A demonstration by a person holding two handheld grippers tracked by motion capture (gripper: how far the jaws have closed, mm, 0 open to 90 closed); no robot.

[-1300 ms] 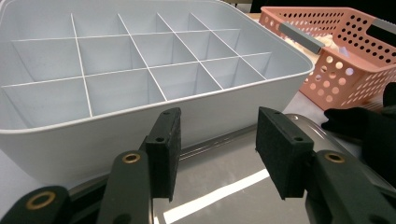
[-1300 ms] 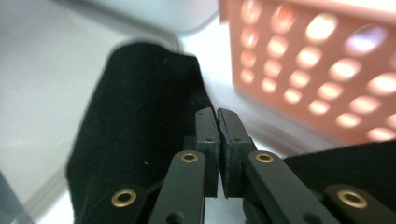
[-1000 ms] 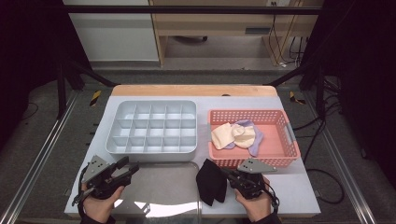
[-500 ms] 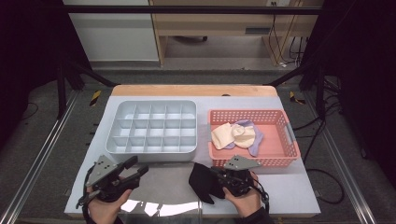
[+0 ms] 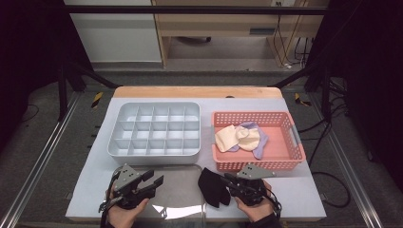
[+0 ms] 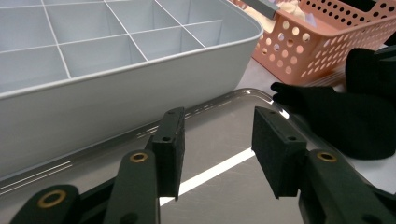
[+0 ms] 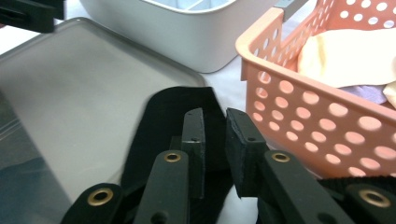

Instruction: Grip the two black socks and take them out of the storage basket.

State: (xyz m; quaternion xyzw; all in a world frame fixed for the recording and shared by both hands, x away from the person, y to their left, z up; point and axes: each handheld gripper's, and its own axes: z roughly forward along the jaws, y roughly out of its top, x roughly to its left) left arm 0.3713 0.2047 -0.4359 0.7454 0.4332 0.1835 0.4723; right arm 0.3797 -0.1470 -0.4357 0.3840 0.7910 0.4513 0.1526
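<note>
On grey tabletop (image 5: 304,194): left hand-held gripper (image 5: 159,180) agape, empty; right (image 5: 227,181) parting over black cloth (image 5: 212,186).

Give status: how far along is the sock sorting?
Done: the black sock is out of the basket, lying on the tray's right edge. In hand: the right gripper, jaws just opening, sits over it, nothing pinched; the left gripper, open though just closing slightly, hovers over the tray. Left: the cream sock and lavender sock are in the basket; the organizer is empty.
</note>
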